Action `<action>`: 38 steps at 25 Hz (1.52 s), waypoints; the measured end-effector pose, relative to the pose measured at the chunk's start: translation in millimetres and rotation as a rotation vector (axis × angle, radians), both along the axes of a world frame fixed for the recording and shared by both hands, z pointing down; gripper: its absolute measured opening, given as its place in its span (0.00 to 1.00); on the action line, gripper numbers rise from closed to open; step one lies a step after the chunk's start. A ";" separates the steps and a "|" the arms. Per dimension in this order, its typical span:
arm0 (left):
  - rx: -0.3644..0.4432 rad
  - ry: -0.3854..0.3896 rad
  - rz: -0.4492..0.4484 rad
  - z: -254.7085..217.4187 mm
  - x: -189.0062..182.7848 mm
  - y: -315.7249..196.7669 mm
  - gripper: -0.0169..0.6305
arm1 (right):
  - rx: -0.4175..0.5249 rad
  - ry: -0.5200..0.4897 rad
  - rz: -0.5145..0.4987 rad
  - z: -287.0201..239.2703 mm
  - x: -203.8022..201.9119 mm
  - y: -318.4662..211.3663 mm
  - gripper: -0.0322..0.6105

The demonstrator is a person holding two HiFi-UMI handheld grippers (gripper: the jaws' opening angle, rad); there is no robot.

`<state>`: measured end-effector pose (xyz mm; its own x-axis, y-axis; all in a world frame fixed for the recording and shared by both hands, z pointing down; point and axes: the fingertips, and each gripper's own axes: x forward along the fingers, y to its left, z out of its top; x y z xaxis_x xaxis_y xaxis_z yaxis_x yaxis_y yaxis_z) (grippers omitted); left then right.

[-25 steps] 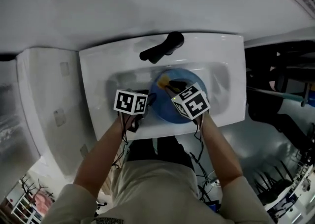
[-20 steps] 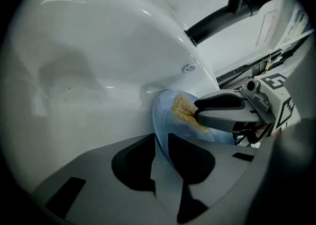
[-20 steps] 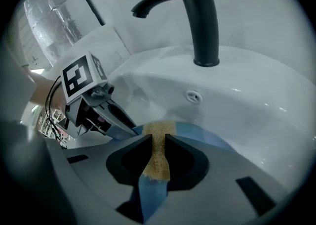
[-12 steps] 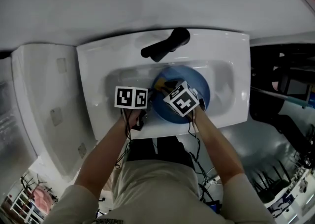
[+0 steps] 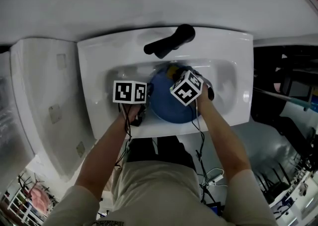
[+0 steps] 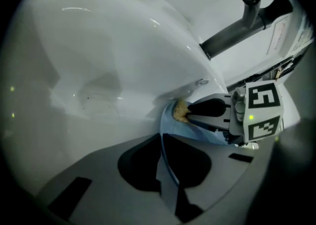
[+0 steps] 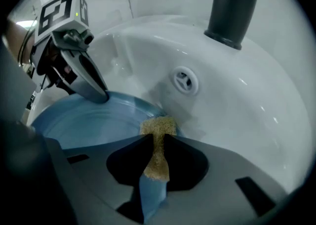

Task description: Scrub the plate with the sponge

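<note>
A blue plate [image 5: 166,105] lies in the white sink basin [image 5: 99,66]. My left gripper [image 5: 148,92] is at the plate's left rim; its jaws are closing, and the thin blue rim [image 6: 167,167] stands pinched between them. The right gripper view shows those left fingers [image 7: 94,88] clamped on the plate [image 7: 84,122]. My right gripper [image 5: 175,74] is shut on a yellow-tan sponge [image 7: 158,140], which presses on the plate's far edge near the drain. The left gripper view also shows the sponge [image 6: 178,111] at the right gripper's tips.
A dark faucet [image 5: 169,41] juts over the basin behind the plate, and its spout [image 7: 232,6] stands just past the sponge. The drain [image 7: 184,80] sits in the basin wall beside the plate. Dark clutter lies right of the sink.
My right gripper has carried the sponge from the plate's middle to its far edge under the faucet. The left gripper has stayed at the plate's left rim.
</note>
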<state>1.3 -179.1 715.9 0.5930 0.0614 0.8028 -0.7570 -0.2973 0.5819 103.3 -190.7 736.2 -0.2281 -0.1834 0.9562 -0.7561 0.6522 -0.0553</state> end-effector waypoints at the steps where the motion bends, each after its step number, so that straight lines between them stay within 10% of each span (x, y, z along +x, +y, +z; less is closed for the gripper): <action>1: 0.006 -0.003 -0.009 0.0 -0.9 -2.4 0.06 | -0.015 0.037 -0.011 0.0 8.5 2.9 0.18; 8: 0.070 -0.029 -0.037 -3.4 -4.1 -13.4 0.05 | -0.226 0.113 -0.075 -21.4 46.3 53.1 0.17; 16: 0.090 -0.044 -0.086 -7.4 -5.4 -15.6 0.05 | -0.432 -0.258 -0.184 -86.1 -14.2 136.9 0.17; 24: 0.042 -0.035 -0.150 -9.2 -13.9 -8.9 0.06 | -0.365 -0.460 -0.235 -87.0 -86.3 122.7 0.18; 38: 0.009 0.001 -0.190 -8.5 -21.8 4.9 0.06 | -0.091 -0.126 0.000 -2.2 -29.3 8.8 0.18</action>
<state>-20.5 -174.2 707.5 0.5942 -0.0587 0.8022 -0.7993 -0.1543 0.5808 74.0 -181.9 734.0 -0.3472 -0.0976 0.9327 -0.7394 0.6403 -0.2083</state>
